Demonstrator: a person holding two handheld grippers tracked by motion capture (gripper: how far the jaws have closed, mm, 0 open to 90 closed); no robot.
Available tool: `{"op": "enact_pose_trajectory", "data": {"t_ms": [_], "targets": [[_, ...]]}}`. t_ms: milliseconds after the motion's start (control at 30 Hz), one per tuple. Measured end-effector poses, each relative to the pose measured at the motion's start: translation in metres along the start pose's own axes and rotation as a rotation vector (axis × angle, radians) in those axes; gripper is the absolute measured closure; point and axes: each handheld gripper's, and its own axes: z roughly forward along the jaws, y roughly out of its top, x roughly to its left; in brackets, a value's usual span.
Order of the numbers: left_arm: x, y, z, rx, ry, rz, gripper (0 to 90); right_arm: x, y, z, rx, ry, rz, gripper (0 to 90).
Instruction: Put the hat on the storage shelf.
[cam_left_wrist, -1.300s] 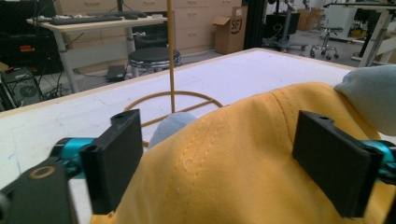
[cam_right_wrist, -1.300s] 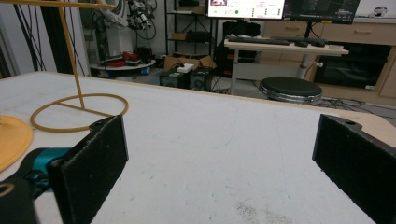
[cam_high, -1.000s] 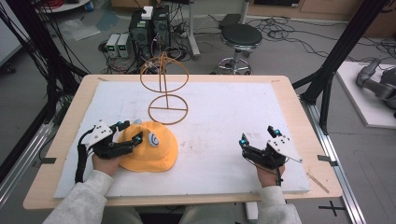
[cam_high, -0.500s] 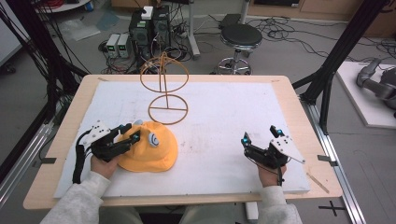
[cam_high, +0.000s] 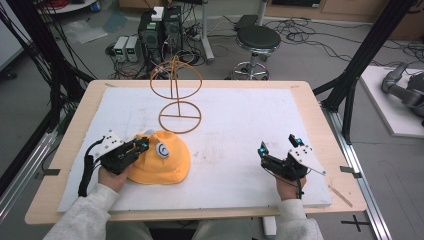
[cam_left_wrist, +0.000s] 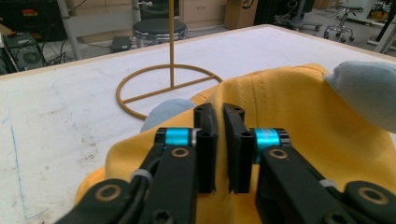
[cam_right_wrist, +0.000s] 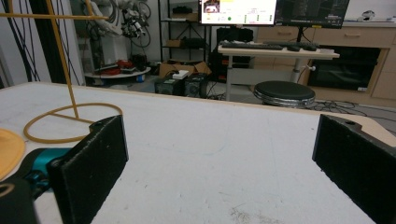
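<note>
A yellow hat (cam_high: 162, 160) with pale blue ears and a round eye patch lies on the white mat at the front left. My left gripper (cam_high: 142, 145) reaches onto its left brim. In the left gripper view, the jaws of the left gripper (cam_left_wrist: 219, 112) stand almost together, a thin slit between them, pressed into the yellow hat (cam_left_wrist: 289, 116). My right gripper (cam_high: 278, 145) rests at the front right of the mat. Its jaws are wide apart with nothing between them, as the right gripper view (cam_right_wrist: 219, 140) confirms.
A tan wire hat stand (cam_high: 177, 107) with a ring base and a hoop top stands at the back centre of the white mat (cam_high: 250, 120), just behind the hat. A stool (cam_high: 257, 40) and computer boxes sit on the floor beyond the table.
Both hands have barely shifted. The left gripper stays at the hat's brim and the right gripper has drifted slightly toward the front right.
</note>
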Motion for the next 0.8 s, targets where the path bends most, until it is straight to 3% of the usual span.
{"op": "enact_pose_trajectory", "data": {"t_ms": [300,467,767,800], "targets": [[-0.003,0.006,-0.007,-0.037,-0.014,0.020,88.0,0.000,0.000,0.000,0.002,-0.002,0.005,2.9],[-0.011,0.012,-0.017,-0.126,0.030,0.048,88.2,0.000,0.000,0.000,0.001,-0.007,-0.007,2.9],[-0.018,0.021,-0.026,-0.197,0.064,0.081,88.2,-0.001,0.000,0.000,-0.001,-0.013,-0.003,3.0],[-0.019,0.024,-0.028,-0.222,0.074,0.083,88.2,-0.001,0.000,-0.001,-0.002,-0.012,0.004,3.0]]}}
